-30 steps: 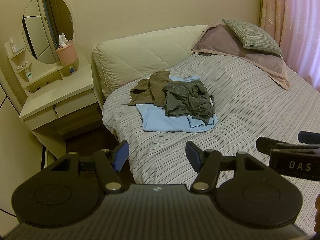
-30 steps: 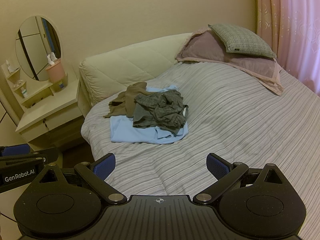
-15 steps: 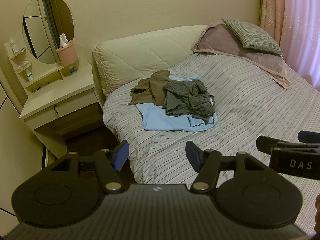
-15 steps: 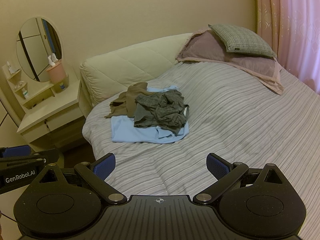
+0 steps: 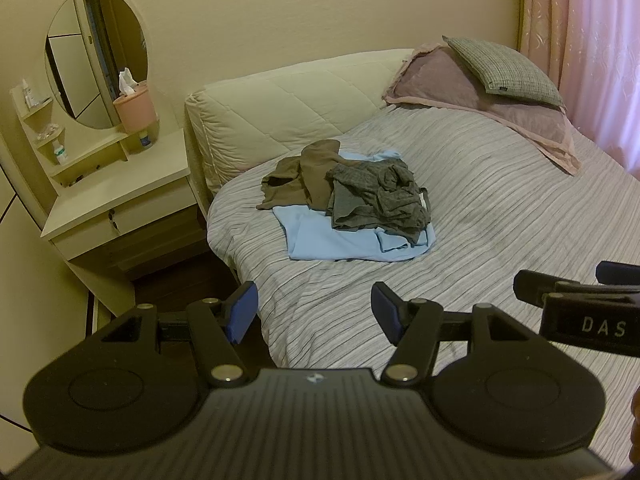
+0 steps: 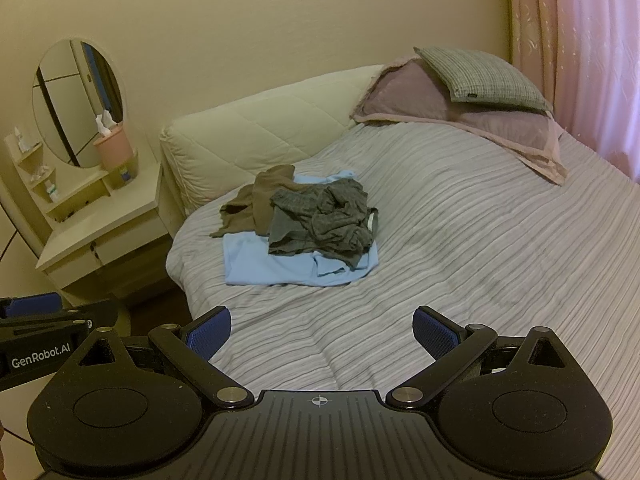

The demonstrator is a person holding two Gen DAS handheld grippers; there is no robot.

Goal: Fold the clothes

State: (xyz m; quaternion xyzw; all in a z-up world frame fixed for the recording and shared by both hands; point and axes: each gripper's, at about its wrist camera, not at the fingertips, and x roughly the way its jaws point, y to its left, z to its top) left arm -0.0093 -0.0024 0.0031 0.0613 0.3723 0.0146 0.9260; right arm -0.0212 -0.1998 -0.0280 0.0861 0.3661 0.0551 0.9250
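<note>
Evidently poised to begin, the left gripper [image 5: 314,312] and right gripper [image 6: 322,334] hung empty with fingers spread, well short of the crumpled heap of grey, brown and pale-blue clothes [image 5: 348,204] lying unfolded on the striped grey bedspread [image 6: 460,248].

soft cloth everywhere, matt plastic grippers

bedspread [image 5: 500,208] ribbed cloth; center clothes pile [image 5: 360,200] crumpled soft fabric; left gripper [image 5: 314,312] matt black plastic w/ shiny metal pivots.
</note>
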